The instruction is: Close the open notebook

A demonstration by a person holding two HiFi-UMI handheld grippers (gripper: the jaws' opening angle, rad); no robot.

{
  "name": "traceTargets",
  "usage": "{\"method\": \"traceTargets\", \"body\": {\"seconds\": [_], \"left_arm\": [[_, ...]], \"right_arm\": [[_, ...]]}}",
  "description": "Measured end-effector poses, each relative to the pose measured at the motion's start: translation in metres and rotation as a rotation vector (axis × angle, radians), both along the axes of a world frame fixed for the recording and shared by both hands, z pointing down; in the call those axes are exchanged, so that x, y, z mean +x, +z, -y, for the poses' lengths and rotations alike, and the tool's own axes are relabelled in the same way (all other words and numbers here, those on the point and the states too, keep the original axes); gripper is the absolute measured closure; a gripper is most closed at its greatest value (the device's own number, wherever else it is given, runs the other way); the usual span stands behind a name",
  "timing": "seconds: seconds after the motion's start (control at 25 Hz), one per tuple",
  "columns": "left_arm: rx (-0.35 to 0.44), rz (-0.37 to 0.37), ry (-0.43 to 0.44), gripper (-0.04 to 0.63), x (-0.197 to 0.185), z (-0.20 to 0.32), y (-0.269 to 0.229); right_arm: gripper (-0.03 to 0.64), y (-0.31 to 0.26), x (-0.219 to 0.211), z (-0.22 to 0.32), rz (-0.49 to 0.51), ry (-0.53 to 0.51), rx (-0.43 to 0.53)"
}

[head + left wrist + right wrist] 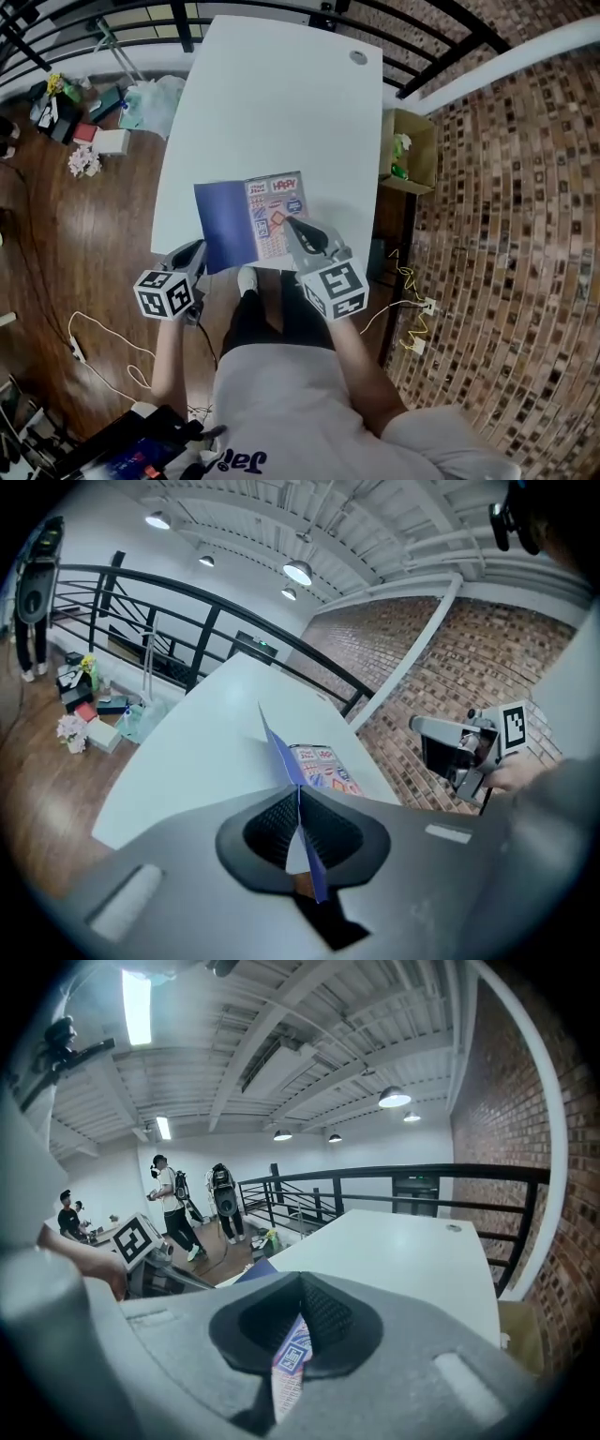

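Note:
The notebook lies open near the front edge of the white table (281,103), its blue cover (225,225) on the left and its printed cover (275,211) on the right. My left gripper (195,248) is at the blue cover's near left corner. In the left gripper view the blue cover (281,752) stands on edge, lifted off the table, and the left gripper (298,808) is shut on it. My right gripper (298,230) rests over the printed side. In the right gripper view the printed cover (292,1358) is pinched in the right gripper (300,1307).
A cardboard box (412,150) stands on the floor right of the table. Bags and clutter (84,122) lie on the wooden floor at the left, and cables (412,319) trail on the right. A black railing (141,23) runs behind. People (169,1204) stand far off.

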State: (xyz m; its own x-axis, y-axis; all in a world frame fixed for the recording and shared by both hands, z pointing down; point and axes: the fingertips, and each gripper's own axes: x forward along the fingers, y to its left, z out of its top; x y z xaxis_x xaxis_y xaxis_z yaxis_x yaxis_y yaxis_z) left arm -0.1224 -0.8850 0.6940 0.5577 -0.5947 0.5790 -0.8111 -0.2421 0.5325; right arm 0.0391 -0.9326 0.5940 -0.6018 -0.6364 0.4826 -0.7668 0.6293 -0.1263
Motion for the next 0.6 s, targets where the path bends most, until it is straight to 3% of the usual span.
{"method": "traceTargets", "body": {"seconds": [0.32, 0.6], "left_arm": [[0.049, -0.082, 0.133, 0.565, 0.081, 0.018, -0.048], [0.028, -0.116, 0.254, 0.551, 0.169, 0.04, -0.034]], "right_arm": [[0.626, -0.018, 0.035, 0.007, 0.044, 0.088, 0.032], [0.626, -0.009, 0.095, 0.005, 0.023, 0.214, 0.017]]}}
